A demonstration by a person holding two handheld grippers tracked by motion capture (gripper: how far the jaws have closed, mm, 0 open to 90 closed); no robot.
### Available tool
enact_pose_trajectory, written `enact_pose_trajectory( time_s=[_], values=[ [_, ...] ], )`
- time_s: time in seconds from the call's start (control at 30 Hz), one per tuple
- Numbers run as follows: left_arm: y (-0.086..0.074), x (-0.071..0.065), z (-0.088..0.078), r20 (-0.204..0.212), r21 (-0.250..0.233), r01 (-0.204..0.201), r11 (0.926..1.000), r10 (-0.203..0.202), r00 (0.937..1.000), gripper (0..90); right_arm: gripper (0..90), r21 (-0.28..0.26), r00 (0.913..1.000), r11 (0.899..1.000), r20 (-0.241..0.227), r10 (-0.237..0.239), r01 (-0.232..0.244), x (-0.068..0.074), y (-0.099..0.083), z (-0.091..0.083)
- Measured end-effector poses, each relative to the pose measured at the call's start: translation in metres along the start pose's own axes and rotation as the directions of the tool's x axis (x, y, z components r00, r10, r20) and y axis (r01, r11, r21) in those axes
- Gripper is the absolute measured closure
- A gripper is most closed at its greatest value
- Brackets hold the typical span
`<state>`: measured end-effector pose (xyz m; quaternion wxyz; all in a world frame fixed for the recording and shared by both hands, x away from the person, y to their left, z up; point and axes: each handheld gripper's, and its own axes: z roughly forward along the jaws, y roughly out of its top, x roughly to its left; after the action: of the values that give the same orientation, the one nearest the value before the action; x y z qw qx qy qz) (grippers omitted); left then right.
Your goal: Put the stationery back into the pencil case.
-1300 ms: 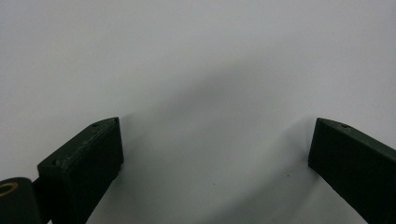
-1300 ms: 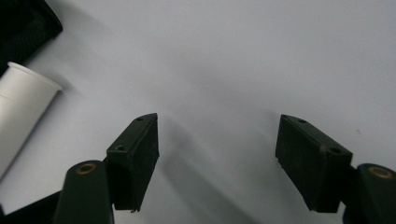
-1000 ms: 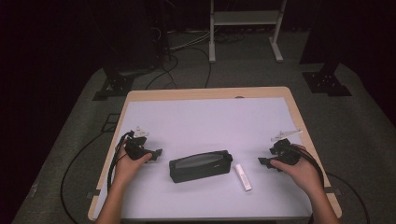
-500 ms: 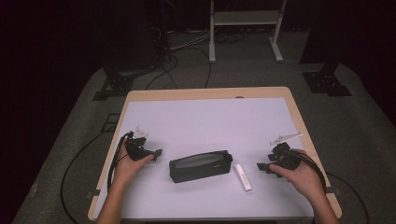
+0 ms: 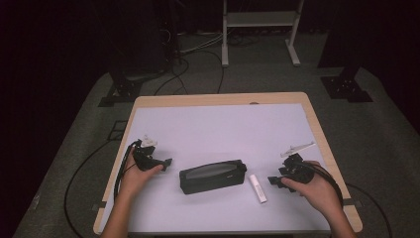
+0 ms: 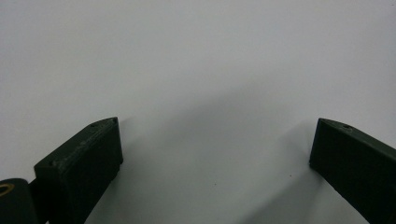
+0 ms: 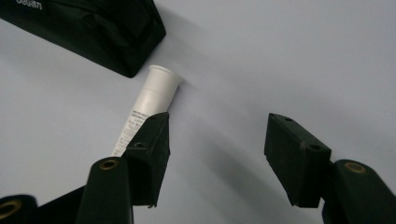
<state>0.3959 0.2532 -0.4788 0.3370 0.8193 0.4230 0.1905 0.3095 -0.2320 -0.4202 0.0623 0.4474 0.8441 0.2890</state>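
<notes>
A black zippered pouch point(image 5: 213, 176) lies near the middle of the white table top point(image 5: 223, 129). A small white tube point(image 5: 257, 188) lies just right of it. My right gripper point(image 5: 275, 181) hovers right of the tube and points left at it. In the right gripper view the tube point(image 7: 148, 100) lies partly behind the left jaw, beside the pouch's corner point(image 7: 116, 32). The right gripper point(image 7: 217, 135) is open; its jaws have just been closing with nothing between them. My left gripper point(image 5: 166, 162) rests left of the pouch, and in its own view the left gripper point(image 6: 212, 149) stands wide open over bare table.
The table has a wooden rim point(image 5: 317, 124). Cables point(image 5: 193, 64) and a white stand point(image 5: 257, 29) sit on the dark floor beyond the far edge. Open table surface stretches behind the pouch.
The right gripper has shifted a little left and toward the near edge, closer to the white tube. The left gripper, pouch and tube have stayed put.
</notes>
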Motion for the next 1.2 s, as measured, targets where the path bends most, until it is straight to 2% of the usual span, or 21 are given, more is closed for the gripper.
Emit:
enact_pose_trajectory(
  time_s=[0.33,0.67,1.2],
  values=[
    [0.000,0.000,0.000,0.000,0.000,0.000,1.0000,0.000,1.0000,1.7,42.4,0.040,0.9995,0.999,-0.023,-0.023,0.024,0.018,0.006,0.010],
    [0.000,0.000,0.000,0.000,0.000,0.000,1.0000,0.000,1.0000,1.7,44.7,0.067,0.9985,0.997,-0.032,-0.045,0.047,0.030,0.009,0.018],
    [0.000,0.000,0.000,0.001,0.000,0.001,1.0000,-0.001,1.0000,1.7,50.9,0.133,0.9986,0.990,-0.034,-0.040,0.044,0.044,0.013,0.035]
  ],
)
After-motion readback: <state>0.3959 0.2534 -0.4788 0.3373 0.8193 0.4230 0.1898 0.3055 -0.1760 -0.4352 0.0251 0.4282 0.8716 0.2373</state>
